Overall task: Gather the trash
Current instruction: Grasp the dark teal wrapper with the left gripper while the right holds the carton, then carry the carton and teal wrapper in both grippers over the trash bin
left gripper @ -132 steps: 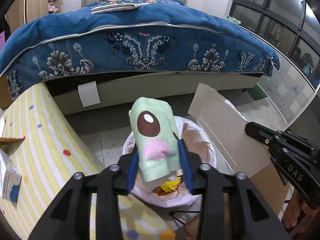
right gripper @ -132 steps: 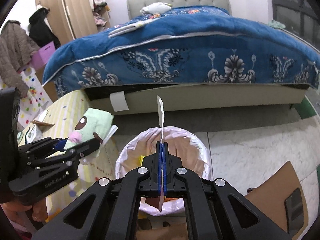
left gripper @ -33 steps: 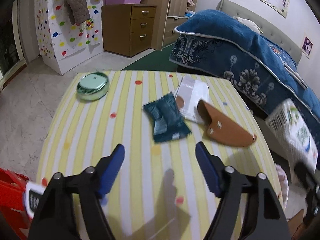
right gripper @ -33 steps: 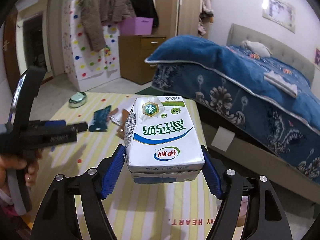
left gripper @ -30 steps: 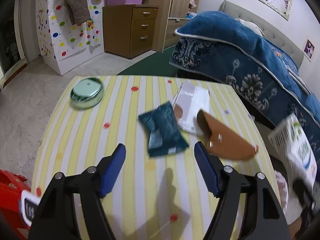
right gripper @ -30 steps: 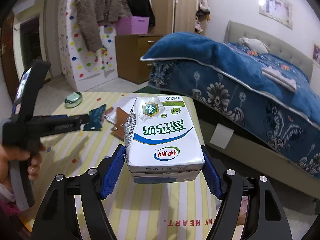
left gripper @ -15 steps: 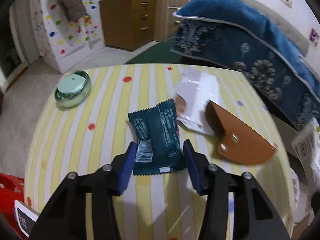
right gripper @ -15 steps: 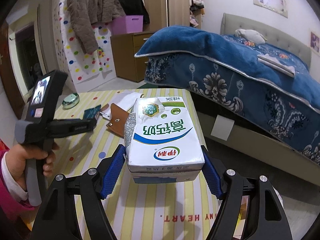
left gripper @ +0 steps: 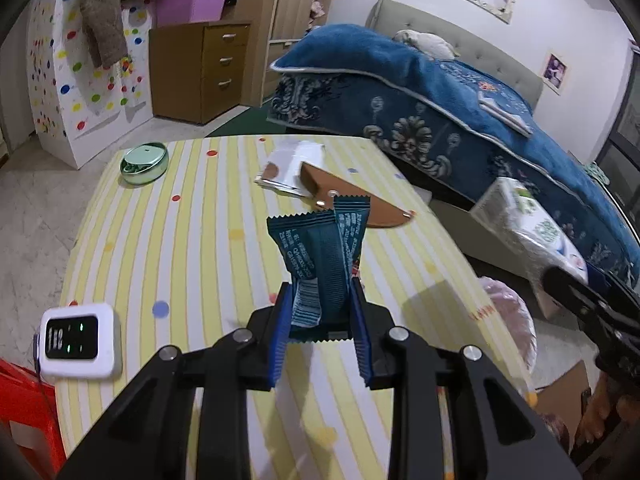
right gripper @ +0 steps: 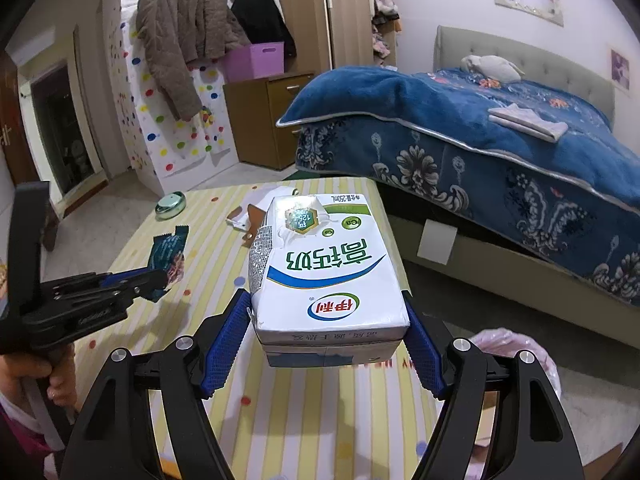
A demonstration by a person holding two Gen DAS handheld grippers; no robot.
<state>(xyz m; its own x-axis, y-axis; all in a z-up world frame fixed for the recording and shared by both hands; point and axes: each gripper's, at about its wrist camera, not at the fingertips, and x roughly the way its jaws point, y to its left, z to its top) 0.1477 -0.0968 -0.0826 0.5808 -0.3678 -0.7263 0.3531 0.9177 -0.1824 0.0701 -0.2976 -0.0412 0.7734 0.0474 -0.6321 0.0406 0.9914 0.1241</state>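
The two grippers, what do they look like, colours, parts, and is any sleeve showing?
Both are matte black plastic. The left gripper and right gripper each have two angular linkage arms with silver pivot bolts, ending in jaws lined with ribbed blue pads. From the right wrist view, the left one has a black pistol-style handle held by a hand in a pink sleeve.

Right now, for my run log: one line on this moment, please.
left gripper: closing on teal wrapper, lifted off striped table | right gripper: holds milk carton | bin bag: not yet reached
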